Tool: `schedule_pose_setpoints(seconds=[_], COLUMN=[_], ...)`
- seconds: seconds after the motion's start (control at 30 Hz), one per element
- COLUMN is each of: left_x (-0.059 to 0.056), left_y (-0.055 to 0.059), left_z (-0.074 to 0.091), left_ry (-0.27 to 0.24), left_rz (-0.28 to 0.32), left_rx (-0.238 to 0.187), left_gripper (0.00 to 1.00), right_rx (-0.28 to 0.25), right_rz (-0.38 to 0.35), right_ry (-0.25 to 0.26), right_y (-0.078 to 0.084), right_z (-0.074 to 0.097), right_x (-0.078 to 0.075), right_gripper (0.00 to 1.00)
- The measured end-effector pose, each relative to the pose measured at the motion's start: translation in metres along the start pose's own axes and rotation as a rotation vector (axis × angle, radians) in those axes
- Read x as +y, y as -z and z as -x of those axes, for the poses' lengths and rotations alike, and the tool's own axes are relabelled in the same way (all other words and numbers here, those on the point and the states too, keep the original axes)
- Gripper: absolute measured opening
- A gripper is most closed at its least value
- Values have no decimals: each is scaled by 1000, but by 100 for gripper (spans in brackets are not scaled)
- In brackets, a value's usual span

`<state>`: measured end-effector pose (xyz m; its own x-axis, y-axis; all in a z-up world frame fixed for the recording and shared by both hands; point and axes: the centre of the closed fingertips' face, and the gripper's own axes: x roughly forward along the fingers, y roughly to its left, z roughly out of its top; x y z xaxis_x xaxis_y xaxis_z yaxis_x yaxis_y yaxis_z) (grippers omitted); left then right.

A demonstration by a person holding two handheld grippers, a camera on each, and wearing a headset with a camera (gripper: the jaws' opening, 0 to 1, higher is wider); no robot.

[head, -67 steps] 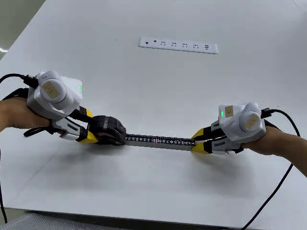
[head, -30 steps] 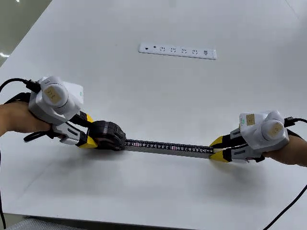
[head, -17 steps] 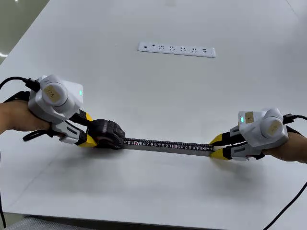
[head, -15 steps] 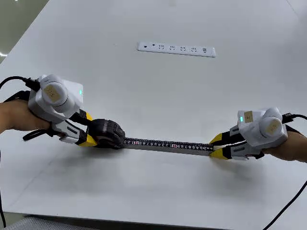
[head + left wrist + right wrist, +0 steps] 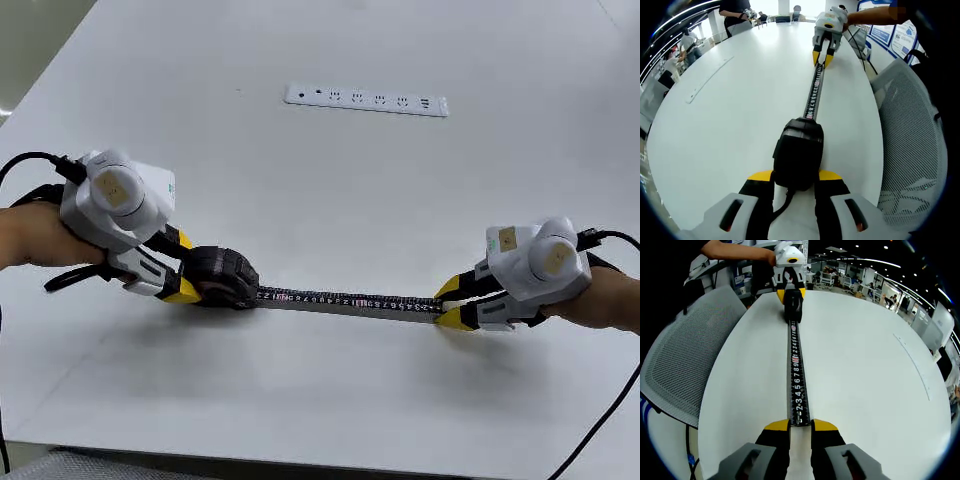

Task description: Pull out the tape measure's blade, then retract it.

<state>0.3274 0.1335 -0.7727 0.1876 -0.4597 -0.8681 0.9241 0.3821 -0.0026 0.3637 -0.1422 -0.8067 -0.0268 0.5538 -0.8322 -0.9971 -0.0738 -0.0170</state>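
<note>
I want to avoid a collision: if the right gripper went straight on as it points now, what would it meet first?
Probably the tape measure's case, held in the left gripper; the right gripper points along the pulled-out blade that it grips.

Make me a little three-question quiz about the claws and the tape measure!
1. True or false: the left claw holds the tape measure's black case.
2. What does the right claw pinch? A) a spoon B) the end of the blade C) a cup
3. Fill in: the blade lies stretched ___ the two claws.
Key: 1 true; 2 B; 3 between.
</note>
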Motion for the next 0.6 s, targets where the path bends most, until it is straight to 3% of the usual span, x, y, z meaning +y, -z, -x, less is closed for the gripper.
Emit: schedule_pose_setpoints(seconds=[0.43, 0.6], left_x=[3, 4], left_y=[1, 2], left_z=[2, 4], left_ry=[-26, -31], left_rz=[-1, 9], left_rx=[9, 11], left_gripper=[30, 35], right_rx=[-2, -4], right_rz=[17, 8], right_ry=[22, 31], right_y=[-3, -2], right_z=[0, 3], right_x=[-3, -3], right_gripper=[18, 22])
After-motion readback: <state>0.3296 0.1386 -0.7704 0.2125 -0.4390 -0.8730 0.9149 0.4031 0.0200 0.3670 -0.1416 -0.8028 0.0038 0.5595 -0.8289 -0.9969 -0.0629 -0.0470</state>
